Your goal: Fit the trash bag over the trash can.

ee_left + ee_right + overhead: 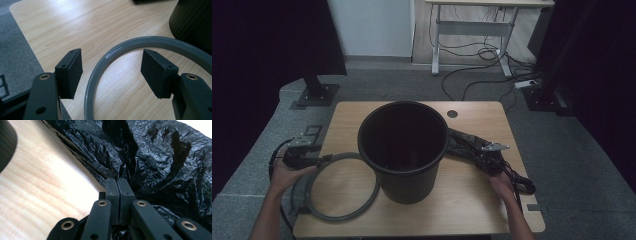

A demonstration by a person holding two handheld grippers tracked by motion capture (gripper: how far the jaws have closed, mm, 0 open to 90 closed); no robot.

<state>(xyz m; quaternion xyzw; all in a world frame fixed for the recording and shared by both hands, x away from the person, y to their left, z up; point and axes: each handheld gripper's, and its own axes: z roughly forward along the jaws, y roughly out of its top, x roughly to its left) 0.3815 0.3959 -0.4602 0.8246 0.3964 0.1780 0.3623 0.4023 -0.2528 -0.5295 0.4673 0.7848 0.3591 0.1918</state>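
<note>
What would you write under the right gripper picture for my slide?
The right gripper, jaws shut, pinches a crinkly black plastic bag above the wooden table.

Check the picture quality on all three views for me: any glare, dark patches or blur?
High view: dim, the black bin reads as a dark mass with little inner detail. Left gripper view: sharp, window glare on the table, soft sheen on the grey ring. Right gripper view: black bag glints, table washed out and blurred.
</note>
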